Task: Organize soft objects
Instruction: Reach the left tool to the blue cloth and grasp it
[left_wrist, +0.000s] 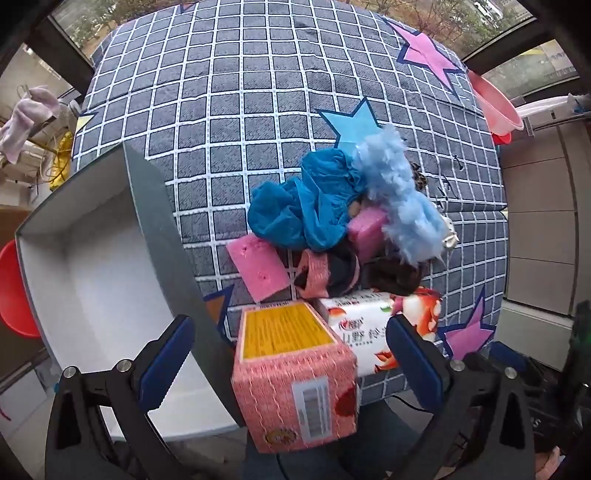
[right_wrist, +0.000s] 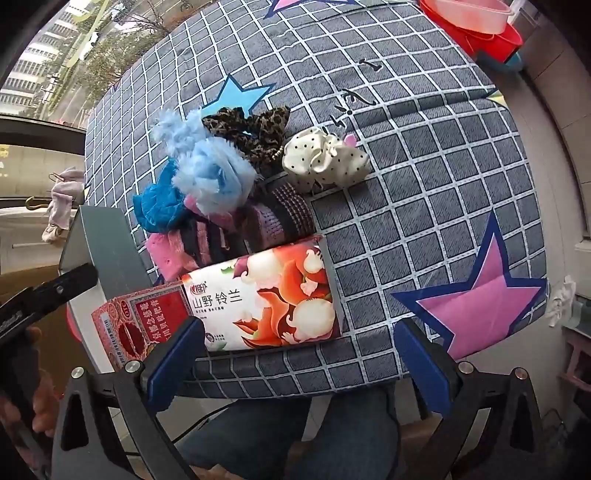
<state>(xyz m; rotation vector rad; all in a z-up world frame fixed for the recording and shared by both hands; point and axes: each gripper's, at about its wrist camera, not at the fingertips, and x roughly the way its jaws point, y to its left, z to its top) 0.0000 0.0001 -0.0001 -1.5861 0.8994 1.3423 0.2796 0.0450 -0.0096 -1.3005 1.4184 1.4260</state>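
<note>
Pink sponge (right_wrist: 162, 254) largely under scrunchies (right_wrist: 207, 177)

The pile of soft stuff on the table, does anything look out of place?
Yes. A stiff red cardboard box sits at the table's near edge beside the tissue pack, overhanging it; it isn't soft like the rest.

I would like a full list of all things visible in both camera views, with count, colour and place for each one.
storage box: 1, grey outside, white inside, table's left edge
medicine carton: 1, pink-red, near edge beside box
tissue pack: 1, white-orange, near edge
sponges: 2, pink, in pile
shower cap: 1, blue, pile's left
fluffy scrunchie: 1, light blue, atop pile
leopard scrunchie: 1, brown, behind pile
dotted scrunchie: 1, cream, pile's right
basins: pink and red, far corner
left claw: open, over carton
right claw: open
</note>
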